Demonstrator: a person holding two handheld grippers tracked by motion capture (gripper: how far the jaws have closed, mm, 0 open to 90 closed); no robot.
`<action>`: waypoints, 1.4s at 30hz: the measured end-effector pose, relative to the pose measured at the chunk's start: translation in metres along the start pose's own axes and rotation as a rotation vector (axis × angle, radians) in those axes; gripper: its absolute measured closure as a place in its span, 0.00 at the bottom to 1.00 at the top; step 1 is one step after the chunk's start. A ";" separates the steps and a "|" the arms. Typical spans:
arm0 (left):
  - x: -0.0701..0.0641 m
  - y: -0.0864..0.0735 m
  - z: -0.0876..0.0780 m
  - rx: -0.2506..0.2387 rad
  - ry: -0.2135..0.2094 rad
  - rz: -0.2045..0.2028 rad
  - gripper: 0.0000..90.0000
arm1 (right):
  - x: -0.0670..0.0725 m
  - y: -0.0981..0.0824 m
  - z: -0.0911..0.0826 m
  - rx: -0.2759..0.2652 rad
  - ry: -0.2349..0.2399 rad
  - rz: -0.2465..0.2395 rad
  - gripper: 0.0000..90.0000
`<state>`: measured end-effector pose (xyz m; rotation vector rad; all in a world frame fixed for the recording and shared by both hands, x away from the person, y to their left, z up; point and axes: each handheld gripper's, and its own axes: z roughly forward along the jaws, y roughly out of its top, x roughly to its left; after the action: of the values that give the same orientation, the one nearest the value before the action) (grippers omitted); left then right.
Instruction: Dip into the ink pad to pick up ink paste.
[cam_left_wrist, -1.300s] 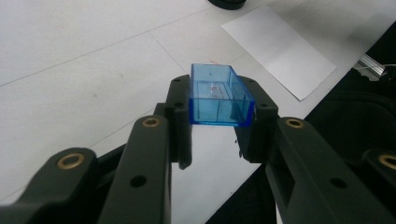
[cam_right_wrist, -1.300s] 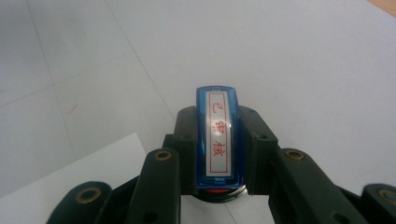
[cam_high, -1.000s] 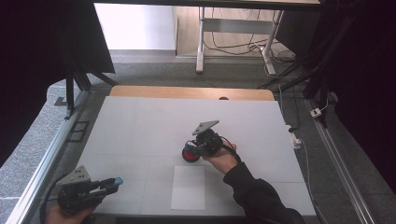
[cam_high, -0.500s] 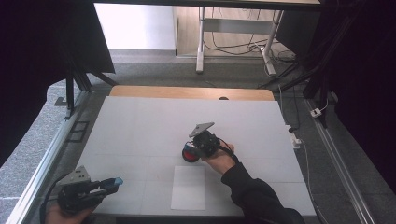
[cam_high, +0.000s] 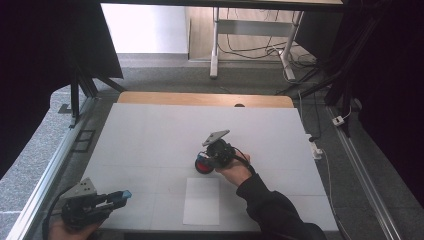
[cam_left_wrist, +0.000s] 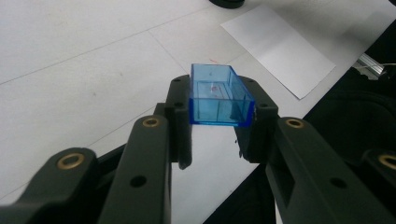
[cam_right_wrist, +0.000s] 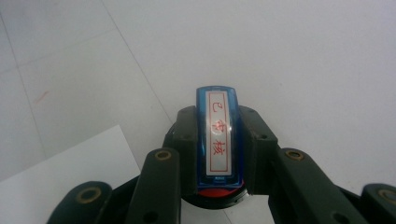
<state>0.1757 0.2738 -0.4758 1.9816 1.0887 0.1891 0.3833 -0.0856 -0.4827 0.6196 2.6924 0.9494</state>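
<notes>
Ink pad (cam_right_wrist: 219, 196) mostly hidden under stamp (cam_right_wrist: 218, 140).

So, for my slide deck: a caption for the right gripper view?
Right gripper shut on a blue stamp over a red ink pad.

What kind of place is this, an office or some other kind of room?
Probably a lab or recording workstation rather than an ordinary office. A white table stands between metal rails, black curtains hang at the sides, and loose cables lie on the floor behind it.
</notes>
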 end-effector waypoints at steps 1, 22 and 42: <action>0.000 0.000 0.000 0.000 0.000 0.000 0.76 | -0.002 0.000 0.000 -0.008 0.008 0.014 0.79; 0.000 0.000 0.000 0.004 0.000 -0.001 0.76 | 0.002 0.002 0.001 0.006 -0.018 0.012 0.79; 0.000 0.000 0.001 0.008 -0.005 -0.002 0.76 | -0.011 -0.004 0.002 -0.032 0.048 0.117 0.79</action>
<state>0.1762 0.2734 -0.4762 1.9875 1.0901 0.1790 0.3923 -0.0927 -0.4858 0.7645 2.7024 1.0475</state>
